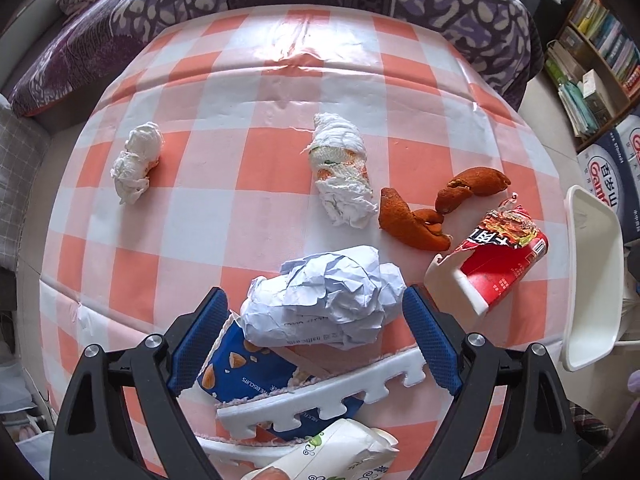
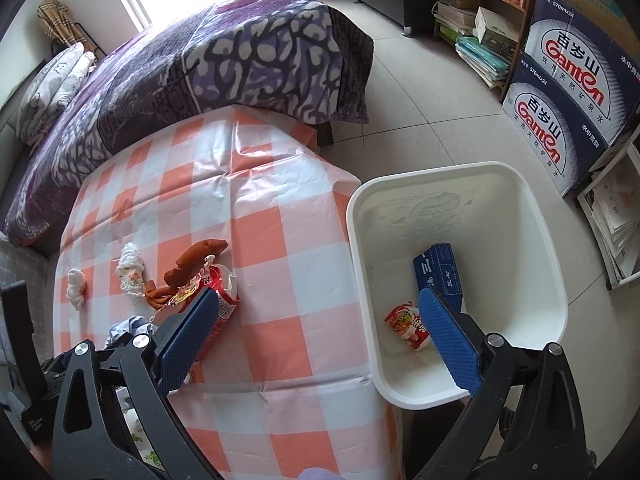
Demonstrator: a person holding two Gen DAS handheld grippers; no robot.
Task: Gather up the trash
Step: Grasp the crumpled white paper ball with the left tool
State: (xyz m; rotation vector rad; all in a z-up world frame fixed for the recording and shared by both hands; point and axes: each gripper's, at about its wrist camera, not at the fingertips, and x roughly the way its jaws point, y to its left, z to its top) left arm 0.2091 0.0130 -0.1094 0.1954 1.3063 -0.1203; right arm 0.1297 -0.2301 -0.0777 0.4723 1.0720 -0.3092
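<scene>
The left tongs [image 1: 316, 344] stood wide open, straddling a crumpled paper ball [image 1: 324, 300] on the checked tabletop [image 1: 224, 216], touching nothing; closing squarely on its middle would hold it best. The right tongs [image 2: 320, 340], equally wide and empty, hung across the white bin's rim [image 2: 362, 280], noodle wrapper [image 2: 408, 322] inside.

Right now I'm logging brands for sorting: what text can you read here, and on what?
"Ganten", "570ml×24": stacked water cartons by the bookshelf.
"BISCUITS": blue biscuit wrapper, seen upside down.
Crumpled paper: print too creased to read.
Red carton, blue box in the bin, book spines: too small or blurred.
</scene>
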